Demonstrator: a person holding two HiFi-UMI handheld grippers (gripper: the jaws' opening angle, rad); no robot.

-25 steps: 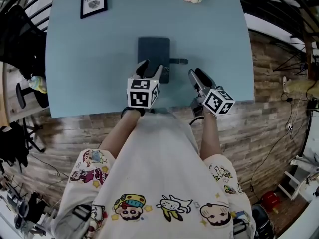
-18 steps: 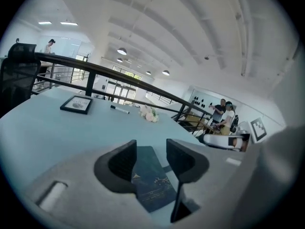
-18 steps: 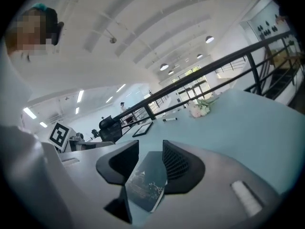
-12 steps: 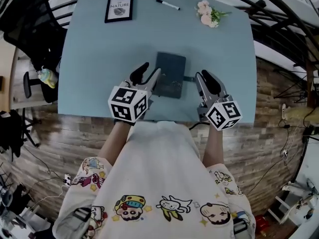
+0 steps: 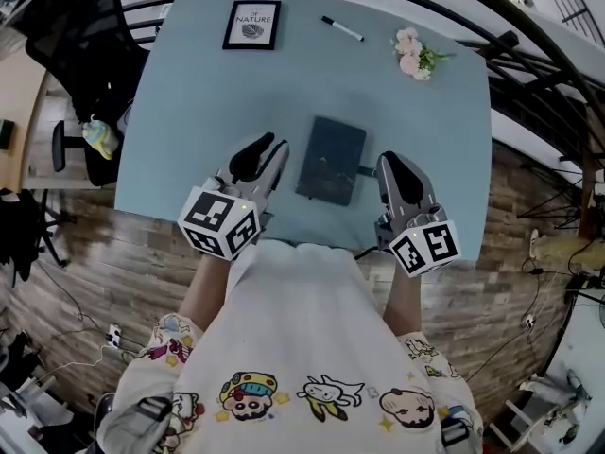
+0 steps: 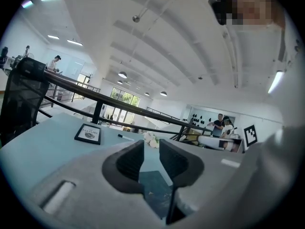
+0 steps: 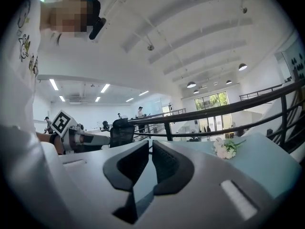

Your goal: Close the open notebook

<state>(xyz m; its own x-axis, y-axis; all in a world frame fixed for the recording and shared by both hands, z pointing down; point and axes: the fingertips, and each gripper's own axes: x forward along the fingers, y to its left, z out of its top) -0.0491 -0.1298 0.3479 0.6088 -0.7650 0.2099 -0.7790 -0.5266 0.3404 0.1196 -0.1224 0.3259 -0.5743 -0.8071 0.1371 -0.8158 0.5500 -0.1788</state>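
The dark notebook [image 5: 331, 159] lies shut and flat on the blue table [image 5: 189, 112], its elastic strap tab [image 5: 364, 170] sticking out on the right. My left gripper [image 5: 269, 147] hovers left of the notebook, raised off the table. Its jaws are closing, with a gap left and nothing between them. In the left gripper view the notebook [image 6: 155, 187] shows below the left gripper [image 6: 151, 144]. My right gripper [image 5: 392, 164] hangs right of the notebook, also raised. Its jaws are closing to a narrow slit and are empty, as the right gripper view shows of the right gripper [image 7: 150, 147].
A framed picture [image 5: 251, 25], a black pen [image 5: 342, 28] and a small bunch of pink flowers [image 5: 416, 53] lie along the table's far edge. A black office chair [image 5: 76, 36] stands at the left. A dark railing [image 5: 529, 60] runs behind the table.
Both grippers have risen off the table and drawn back from the notebook towards the person. Their jaws have narrowed. The notebook stays shut where it lay.
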